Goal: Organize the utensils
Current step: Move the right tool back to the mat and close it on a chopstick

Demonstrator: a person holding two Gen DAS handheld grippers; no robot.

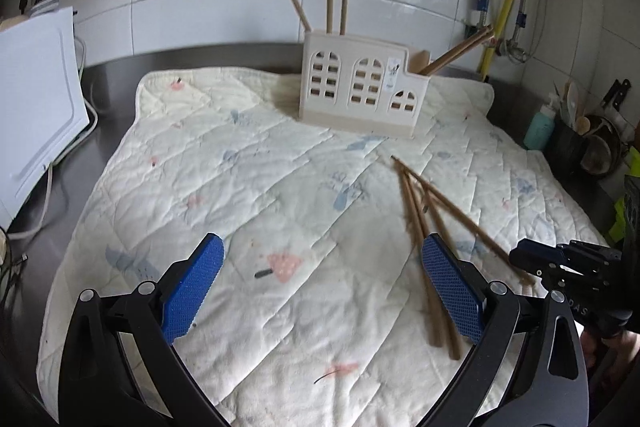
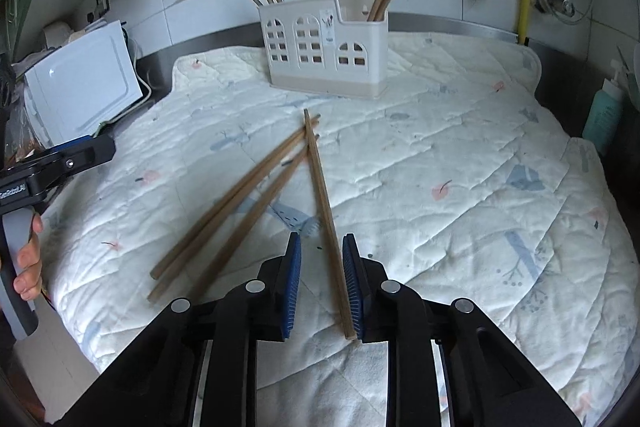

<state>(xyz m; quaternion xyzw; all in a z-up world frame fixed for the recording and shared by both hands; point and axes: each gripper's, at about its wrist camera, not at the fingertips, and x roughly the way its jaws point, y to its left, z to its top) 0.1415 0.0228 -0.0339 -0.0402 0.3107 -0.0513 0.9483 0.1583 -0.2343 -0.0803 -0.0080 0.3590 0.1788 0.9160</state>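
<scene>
On the quilted mat (image 2: 460,163) four loose chopsticks (image 2: 236,203) lie fanned out, their tips meeting toward 12 o'clock near the holder (image 2: 324,55), which stands at the mat's far edge against the tiled wall. The holder already keeps sticks upright in two groups, one in the tall left compartment and one leaning out of the low right one, so the loose ones presumably belong there too. The right gripper (image 2: 320,283) hangs low over the mat with its jaws narrow, straddling the butt end of the rightmost chopstick (image 2: 326,211); the stick lies against the right pad, while a gap shows on the left, so it does not look clamped yet. Taking it near the thick end would let the thin tip lead into the holder. The left gripper (image 1: 322,287) sits at 9 o'clock of the pile, jaws wide and empty, its right pad just over the ends of the other sticks, likely waiting its turn.
</scene>
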